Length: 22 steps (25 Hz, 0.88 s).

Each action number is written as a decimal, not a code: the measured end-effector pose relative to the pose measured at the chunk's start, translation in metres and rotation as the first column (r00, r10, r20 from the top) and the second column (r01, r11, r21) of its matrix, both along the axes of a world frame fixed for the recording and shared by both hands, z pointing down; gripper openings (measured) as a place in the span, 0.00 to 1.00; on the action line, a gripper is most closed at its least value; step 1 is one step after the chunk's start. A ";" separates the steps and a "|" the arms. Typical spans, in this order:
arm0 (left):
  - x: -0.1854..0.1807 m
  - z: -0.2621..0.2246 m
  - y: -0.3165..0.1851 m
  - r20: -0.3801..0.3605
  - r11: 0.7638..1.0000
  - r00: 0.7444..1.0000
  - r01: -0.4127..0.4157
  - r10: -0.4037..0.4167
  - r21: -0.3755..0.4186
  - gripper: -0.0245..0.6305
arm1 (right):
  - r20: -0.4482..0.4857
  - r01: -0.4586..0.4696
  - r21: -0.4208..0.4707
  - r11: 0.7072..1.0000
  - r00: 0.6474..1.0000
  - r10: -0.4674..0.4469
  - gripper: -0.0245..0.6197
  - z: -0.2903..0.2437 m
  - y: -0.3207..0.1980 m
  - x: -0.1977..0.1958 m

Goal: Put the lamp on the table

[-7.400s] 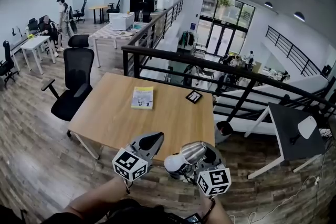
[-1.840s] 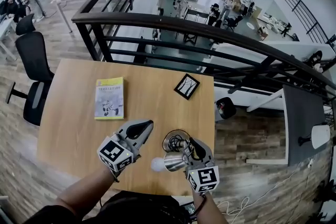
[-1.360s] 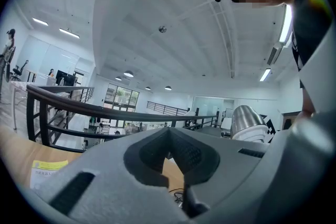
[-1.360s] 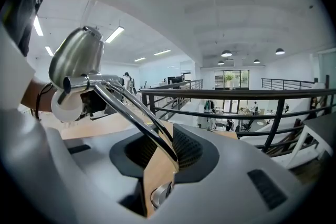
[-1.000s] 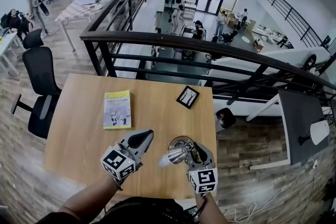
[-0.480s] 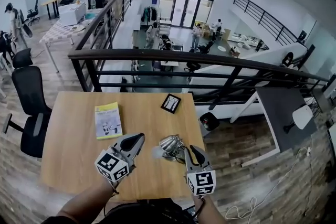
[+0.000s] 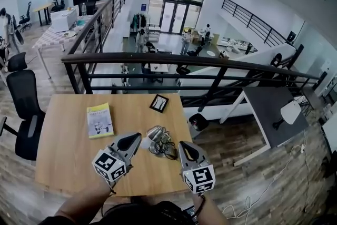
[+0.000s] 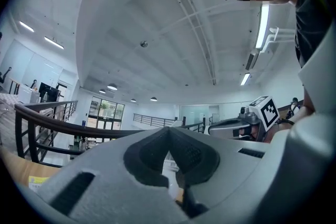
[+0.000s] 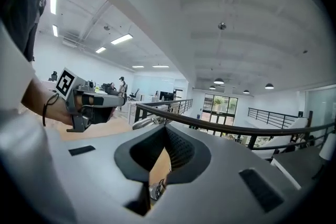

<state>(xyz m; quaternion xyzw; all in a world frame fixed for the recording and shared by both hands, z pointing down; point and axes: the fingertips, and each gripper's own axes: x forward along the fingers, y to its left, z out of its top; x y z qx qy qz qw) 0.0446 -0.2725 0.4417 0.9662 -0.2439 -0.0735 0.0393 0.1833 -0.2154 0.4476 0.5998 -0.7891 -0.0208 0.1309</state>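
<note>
Lamp [image 7: 156, 136] set on the surface [image 7: 68, 137] at lower centre, between both grippers, silver shade turned upper left, cable coiled lower right, left gripper [image 7: 135, 138] and right gripper [image 7: 182, 144] fingers clenched on nothing, booklet [image 7: 99, 120] and black frame [image 7: 159, 103] placed beyond.

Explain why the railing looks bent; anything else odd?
Head view: the wide lens bows the railing and table edges. Left gripper view: a mosaic patch hides the person's face. Right gripper view: round black border, ceiling lights slightly glaring.
</note>
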 end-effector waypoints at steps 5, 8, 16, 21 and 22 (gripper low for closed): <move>0.022 -0.009 0.033 -0.001 0.999 1.000 0.031 -0.031 0.022 0.05 | 0.017 0.053 0.013 0.999 0.998 -0.053 0.06 -0.012 0.032 0.017; 0.044 -0.012 0.066 -0.009 0.998 0.998 0.065 -0.064 0.014 0.05 | 0.038 0.083 0.004 0.997 0.996 -0.083 0.06 -0.011 0.067 0.040; 0.101 0.003 0.172 0.002 0.995 0.995 0.100 -0.100 -0.003 0.05 | 0.116 0.144 -0.001 0.990 0.983 -0.143 0.06 -0.012 0.168 0.094; 0.103 0.005 0.219 0.006 0.991 0.991 0.133 -0.133 -0.004 0.05 | 0.157 0.201 0.016 0.979 0.967 -0.201 0.06 -0.016 0.207 0.090; 0.100 0.004 0.225 0.007 0.990 0.990 0.140 -0.140 -0.004 0.05 | 0.159 0.210 0.018 0.978 0.965 -0.210 0.06 -0.016 0.213 0.088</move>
